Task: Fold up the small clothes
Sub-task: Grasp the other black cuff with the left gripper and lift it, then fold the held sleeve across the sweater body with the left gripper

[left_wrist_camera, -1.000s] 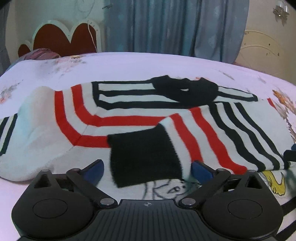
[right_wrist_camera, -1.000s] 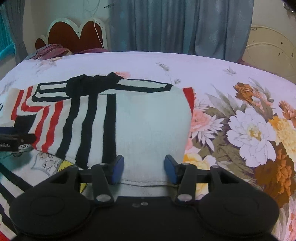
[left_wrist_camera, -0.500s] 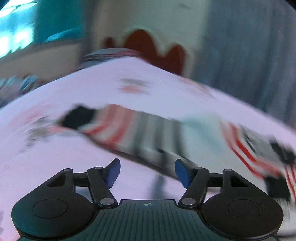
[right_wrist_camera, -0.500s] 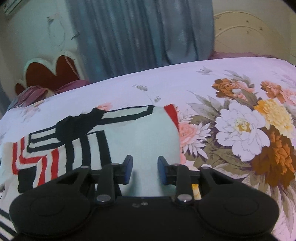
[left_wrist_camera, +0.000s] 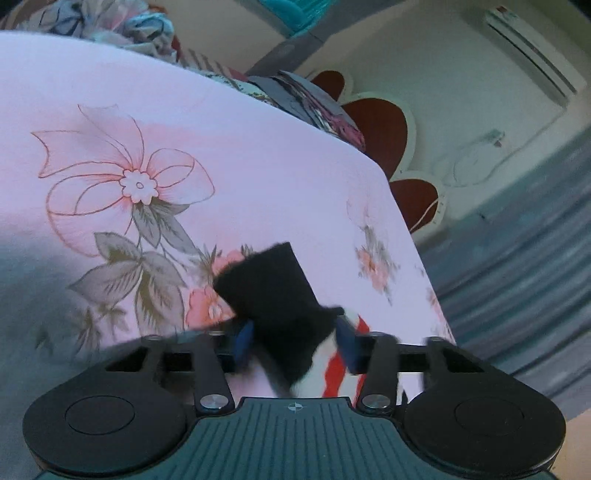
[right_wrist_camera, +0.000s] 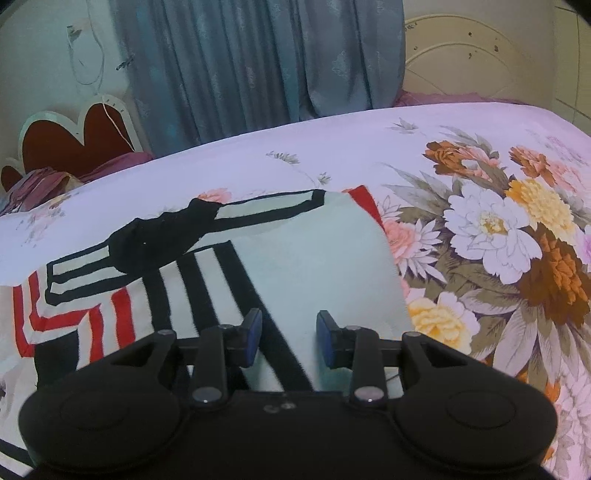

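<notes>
A striped sweater [right_wrist_camera: 325,266] in white, black and red lies on the flowered bed sheet [right_wrist_camera: 369,147], its black collar [right_wrist_camera: 162,236] towards the back left. My right gripper [right_wrist_camera: 289,339] sits at the sweater's near edge, jaws narrow, with pale cloth and a black stripe running up between the blue pads [right_wrist_camera: 253,338]. In the left wrist view the sleeve's black cuff [left_wrist_camera: 273,288] fills the gap of my left gripper [left_wrist_camera: 295,341]. Its jaws are closing and both pads [left_wrist_camera: 243,341] touch the cuff. White and red sleeve cloth [left_wrist_camera: 332,369] shows behind the cuff.
A red heart-shaped headboard [right_wrist_camera: 77,136] and crumpled bedding [left_wrist_camera: 122,26] lie past the sheet's far edge. Grey-blue curtains [right_wrist_camera: 258,62] hang behind the bed. Bare flowered sheet [left_wrist_camera: 155,177] stretches beyond the cuff and right of the sweater [right_wrist_camera: 498,240].
My left gripper swung from over the sweater's body out to the sleeve end, rolled, and narrowed around the black cuff. The right gripper's jaws narrowed on the near edge and the view tilted.
</notes>
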Demonstrator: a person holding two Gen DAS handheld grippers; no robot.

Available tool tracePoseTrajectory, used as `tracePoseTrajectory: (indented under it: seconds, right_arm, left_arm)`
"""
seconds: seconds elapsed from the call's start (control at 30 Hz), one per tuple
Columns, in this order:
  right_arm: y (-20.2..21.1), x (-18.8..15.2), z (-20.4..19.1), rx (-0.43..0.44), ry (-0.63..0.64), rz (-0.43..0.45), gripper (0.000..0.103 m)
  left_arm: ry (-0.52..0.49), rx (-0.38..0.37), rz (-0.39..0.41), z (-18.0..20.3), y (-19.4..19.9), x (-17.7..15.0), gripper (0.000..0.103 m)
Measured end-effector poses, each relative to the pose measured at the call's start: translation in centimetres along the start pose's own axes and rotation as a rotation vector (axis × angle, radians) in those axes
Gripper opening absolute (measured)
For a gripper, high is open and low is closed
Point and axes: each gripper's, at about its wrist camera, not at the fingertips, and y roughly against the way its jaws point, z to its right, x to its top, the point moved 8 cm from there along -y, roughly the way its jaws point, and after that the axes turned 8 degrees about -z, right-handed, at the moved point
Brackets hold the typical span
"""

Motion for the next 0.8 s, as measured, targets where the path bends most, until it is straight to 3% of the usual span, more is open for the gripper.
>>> tracePoseTrajectory:
  seconds: [0.07, 0.2, 0.33, 0.5, 0.7, 0.8]
  right_arm:
    - [0.1, 0.0, -0.3, -0.005, 0.0, -0.001, 0.032]
    - [-0.1, 0.0, -0.3, -0.018, -0.005, -0.012, 0.032]
    - [0.0, -0.1, -0.4, -0.012, -0.003, -0.01, 0.032]
    - [-0.1, 0.0, -0.4, 0.017, 0.024, -0.002, 0.032]
    - [-0.3, 0.8, 1.1, 0.086, 0.001, -0.003, 0.032]
    - [-0.2, 1.1, 2.2, 0.117, -0.025, -0.005, 0.033]
  left_arm:
    - [0.015, -0.004, -0.024, -0.1, -1.7, 0.5, 0.011]
    - [-0.017, -0.038, -0.013, 1.5, -2.1, 0.2, 0.009]
    - [-0.125, -0.172, -0.027, 7.2, -1.0, -2.1, 0.009]
    - [-0.365, -0.292, -0.129, 17.6, -0.6, -9.6, 0.009]
    - [-0.623, -0.322, -0.247, 28.0, -1.0, -21.2, 0.009]
    - [-0.678, -0.338, -0.313, 31.6, -1.8, -26.3, 0.009]
